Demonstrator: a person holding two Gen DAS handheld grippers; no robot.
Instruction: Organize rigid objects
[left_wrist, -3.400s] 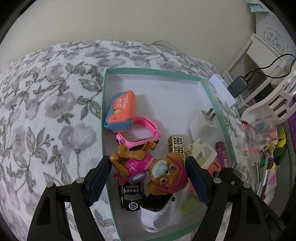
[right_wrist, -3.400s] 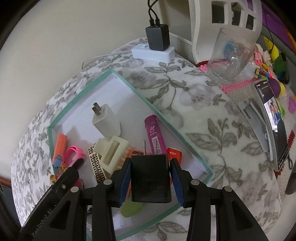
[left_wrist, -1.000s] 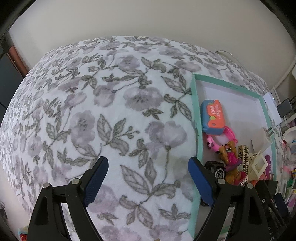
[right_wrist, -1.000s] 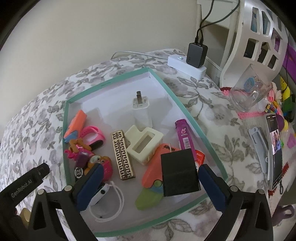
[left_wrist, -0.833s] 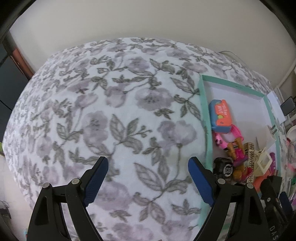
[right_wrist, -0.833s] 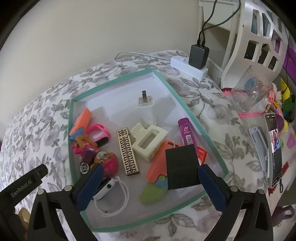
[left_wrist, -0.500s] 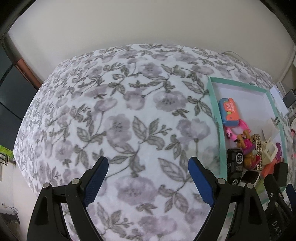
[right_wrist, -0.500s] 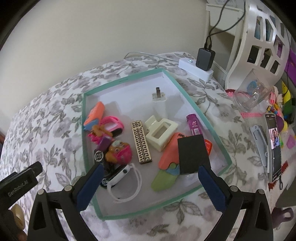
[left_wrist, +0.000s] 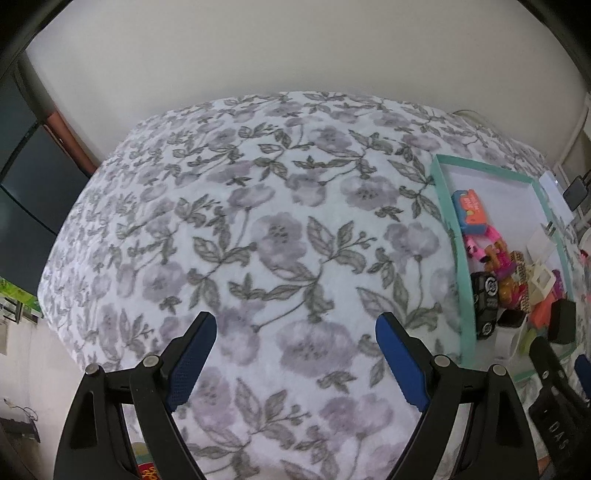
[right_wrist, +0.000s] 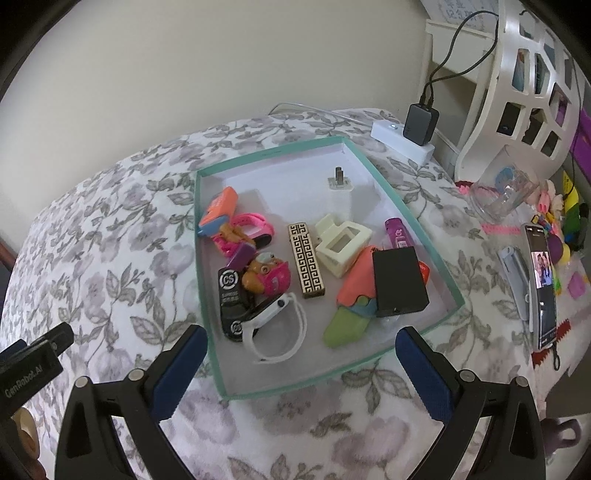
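**Tray filled, both grippers empty above the cloth**

Tray with the teal rim sits on the floral tablecloth toward its far right corner, and the rigid objects lie inside it: the black box rests near the tray's right edge on top of the orange-and-green piece, the cream hair claw and patterned bar sit mid-tray, and the pup figure, black toy car and white watch crowd the left edge. The right gripper hangs over the tray's near edge, jaws spread, holding nothing; the left gripper is likewise released over bare cloth. By my reading the sorting is about done. If anything needs tidying, I'd approach from straight above and grip the box by its long sides, since it perches loosely.
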